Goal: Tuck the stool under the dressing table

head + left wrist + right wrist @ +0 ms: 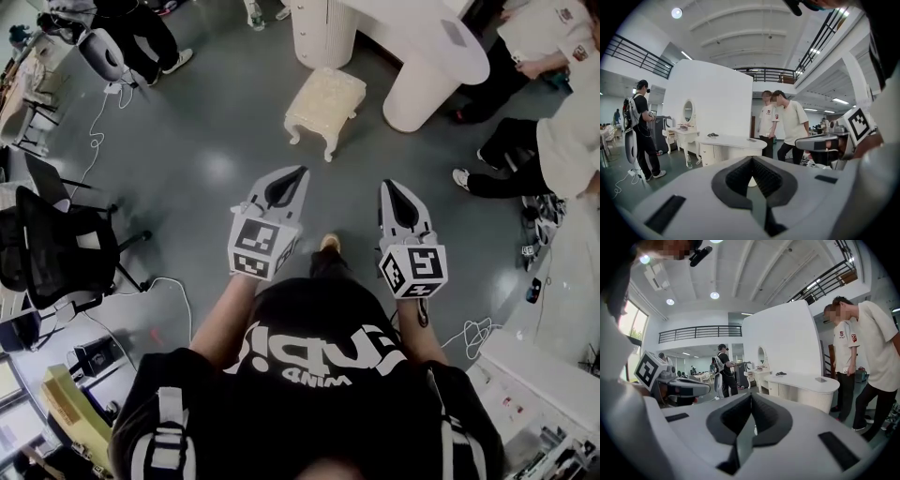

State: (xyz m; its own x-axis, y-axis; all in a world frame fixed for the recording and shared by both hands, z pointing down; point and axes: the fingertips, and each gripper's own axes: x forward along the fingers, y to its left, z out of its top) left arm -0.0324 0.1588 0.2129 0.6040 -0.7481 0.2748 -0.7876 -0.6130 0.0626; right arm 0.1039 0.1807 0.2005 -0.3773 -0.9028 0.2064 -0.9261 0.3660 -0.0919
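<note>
The stool [325,101], cream with a padded top and carved legs, stands on the grey floor [206,169] out in the open. It is just beside the dressing table [412,42] and not beneath it. The table is white, with a rounded top on two ribbed, round pedestals, and the stool sits in front of the gap between them. A small dark flat thing [454,34] lies on the tabletop; we cannot tell what it is.

Well apart from the stool, we hold both grippers side by side, pointing towards it. Our left gripper [300,172] has its jaws pressed together with nothing between them. Our right gripper [387,186] is closed the same way and also empty. Neither touches the stool.

To our right, people in white shirts [562,141] are close by the table. To our left stands a black office chair [56,248], with white cables [97,131] trailing over the floor.
</note>
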